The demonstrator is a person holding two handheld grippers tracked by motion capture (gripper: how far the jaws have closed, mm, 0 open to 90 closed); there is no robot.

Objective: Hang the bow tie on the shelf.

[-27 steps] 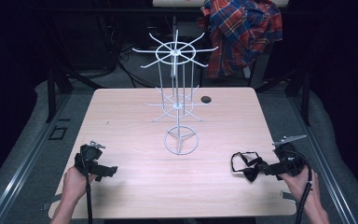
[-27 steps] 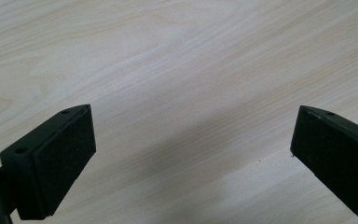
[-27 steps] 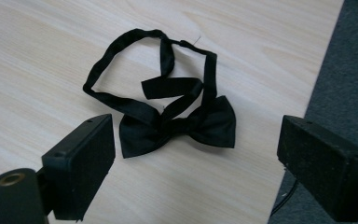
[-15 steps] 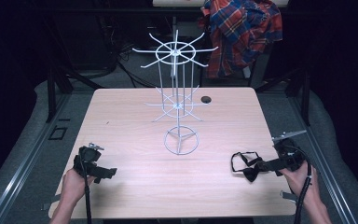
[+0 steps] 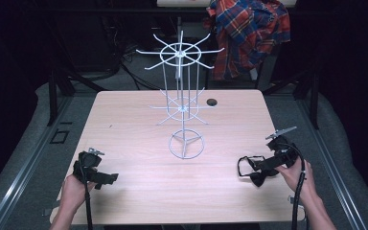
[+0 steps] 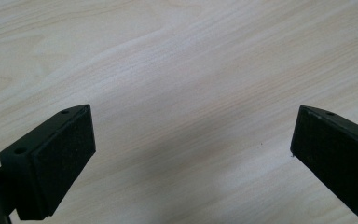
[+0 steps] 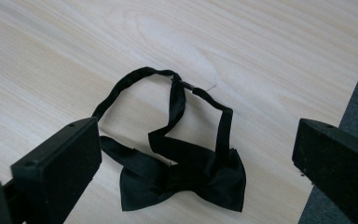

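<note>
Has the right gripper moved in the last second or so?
No, it has barely shifted. The right gripper sits at the same spot near the table's right edge, over the bow tie.

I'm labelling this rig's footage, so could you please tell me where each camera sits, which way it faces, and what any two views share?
High view: above the person's side, looking forward and down on the table and rack; both forearms, left gripper, right gripper.
Left gripper view: on the left gripper, facing bare tabletop; its open jaws.
Right gripper view: on the right gripper, facing the bow tie; its open jaws.
Shared: high and right gripper views show the bow tie.
</note>
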